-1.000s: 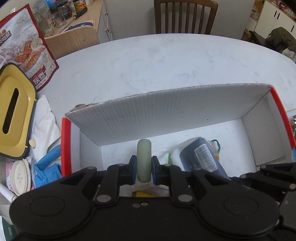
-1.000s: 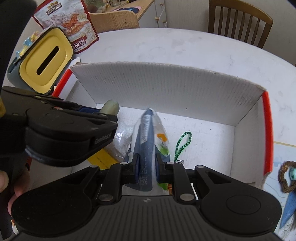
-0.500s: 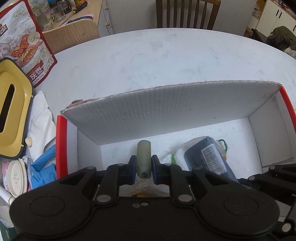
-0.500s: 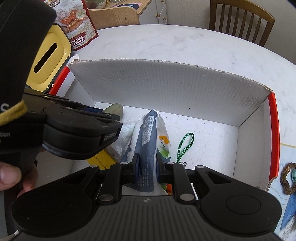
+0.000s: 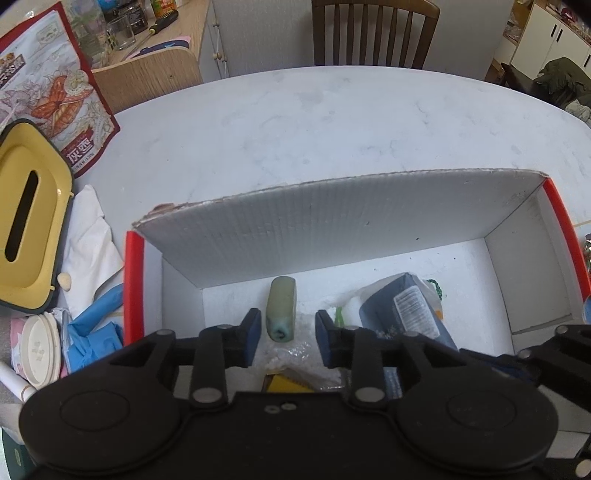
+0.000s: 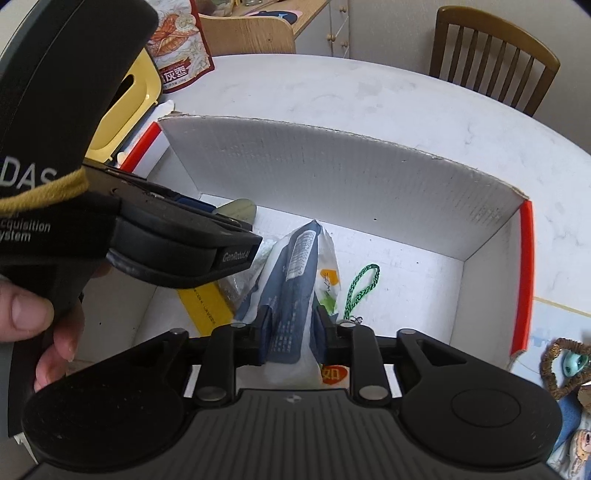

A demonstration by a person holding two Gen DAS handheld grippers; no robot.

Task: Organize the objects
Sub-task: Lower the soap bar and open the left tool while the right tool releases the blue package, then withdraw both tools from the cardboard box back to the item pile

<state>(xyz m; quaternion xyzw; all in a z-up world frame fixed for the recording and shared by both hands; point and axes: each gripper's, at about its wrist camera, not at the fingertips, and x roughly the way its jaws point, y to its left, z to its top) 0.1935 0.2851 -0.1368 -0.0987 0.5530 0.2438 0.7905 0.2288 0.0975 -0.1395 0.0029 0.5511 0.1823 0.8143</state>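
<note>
A white cardboard box (image 5: pixel 332 221) with red edges stands on the marble table. My left gripper (image 5: pixel 288 326) hangs inside it with its jaws opening. A pale green cylinder (image 5: pixel 282 310) lies loose on the box floor between its pads, with a gap on each side. My right gripper (image 6: pixel 291 332) is in the same box, its jaws opening too. A blue and white packet (image 6: pixel 291 288) stands between them and still fills the gap from pad to pad. In the right wrist view the left gripper (image 6: pixel 247 232) sits just left of the packet, over the green cylinder (image 6: pixel 240 210).
The box (image 6: pixel 332 166) also holds a green cord (image 6: pixel 364 284), a yellow card (image 6: pixel 203 302) and a clear bag (image 5: pixel 306 343). Left of the box are a yellow-lidded tissue box (image 5: pixel 29 214), a red snack bag (image 5: pixel 55 92), blue gloves (image 5: pixel 96 332) and a white tissue. A chair (image 5: pixel 373 33) stands behind the table.
The left jaws have spread and let go of the green cylinder, which now lies on the box floor. The right jaws have widened around the packet, which has puffed out.
</note>
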